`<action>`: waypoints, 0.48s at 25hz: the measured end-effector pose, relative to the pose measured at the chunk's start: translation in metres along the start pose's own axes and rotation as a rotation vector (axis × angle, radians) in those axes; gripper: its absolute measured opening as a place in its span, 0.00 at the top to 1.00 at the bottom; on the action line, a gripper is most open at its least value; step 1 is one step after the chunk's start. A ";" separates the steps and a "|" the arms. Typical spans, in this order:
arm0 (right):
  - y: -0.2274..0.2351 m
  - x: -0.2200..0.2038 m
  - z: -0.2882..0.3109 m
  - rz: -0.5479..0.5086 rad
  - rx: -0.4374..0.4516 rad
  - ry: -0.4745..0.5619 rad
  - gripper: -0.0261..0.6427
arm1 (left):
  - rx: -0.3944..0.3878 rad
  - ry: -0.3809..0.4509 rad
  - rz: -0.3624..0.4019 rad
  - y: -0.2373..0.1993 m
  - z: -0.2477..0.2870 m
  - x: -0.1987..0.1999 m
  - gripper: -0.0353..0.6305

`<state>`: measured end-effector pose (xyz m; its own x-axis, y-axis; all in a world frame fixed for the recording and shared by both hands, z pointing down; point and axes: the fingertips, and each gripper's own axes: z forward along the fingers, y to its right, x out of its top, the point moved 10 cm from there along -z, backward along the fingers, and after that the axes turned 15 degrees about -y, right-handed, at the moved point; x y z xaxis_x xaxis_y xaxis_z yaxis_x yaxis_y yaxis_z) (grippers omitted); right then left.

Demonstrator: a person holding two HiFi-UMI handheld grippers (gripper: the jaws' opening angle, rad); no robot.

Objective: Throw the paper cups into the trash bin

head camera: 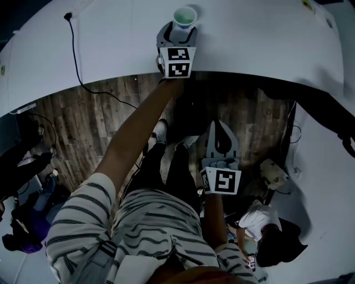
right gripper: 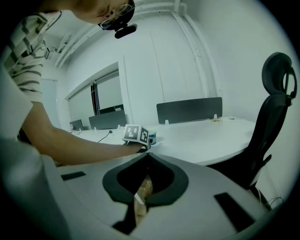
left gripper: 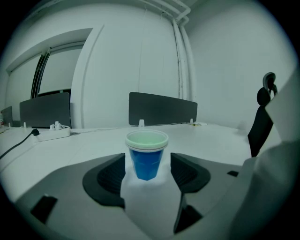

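Note:
A blue paper cup [head camera: 184,16] with a pale rim stands upright on the white table [head camera: 249,39], close to its near edge. My left gripper [head camera: 180,29] reaches over that edge with its jaws open on either side of the cup. In the left gripper view the cup [left gripper: 146,157] sits between the dark pads [left gripper: 110,177] with a gap on each side. My right gripper [head camera: 219,128] hangs lower, over the wooden floor, shut with nothing in it. In the right gripper view its fingertips [right gripper: 146,157] meet. No trash bin shows in any view.
A black cable [head camera: 75,50] runs across the table's left part to a power strip [left gripper: 51,133]. Dark desk dividers [left gripper: 161,108] stand at the back. A black office chair [right gripper: 269,122] is at the right. Another person [head camera: 266,233] is low at the right on the floor side.

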<state>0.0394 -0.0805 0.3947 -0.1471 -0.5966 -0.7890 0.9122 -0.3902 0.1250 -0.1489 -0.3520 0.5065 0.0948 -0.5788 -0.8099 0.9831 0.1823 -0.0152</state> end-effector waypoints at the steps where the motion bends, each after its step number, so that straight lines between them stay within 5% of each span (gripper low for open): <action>1: 0.000 -0.001 0.000 0.002 -0.003 -0.003 0.94 | 0.004 -0.004 -0.006 -0.002 0.003 0.000 0.50; 12: 0.006 -0.007 0.000 0.045 -0.006 -0.014 0.94 | -0.005 -0.027 -0.047 -0.005 0.025 0.013 0.50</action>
<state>0.0462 -0.0782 0.4011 -0.1109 -0.6229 -0.7744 0.9204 -0.3583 0.1564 -0.1487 -0.3796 0.5108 0.0528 -0.6079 -0.7922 0.9858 0.1583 -0.0557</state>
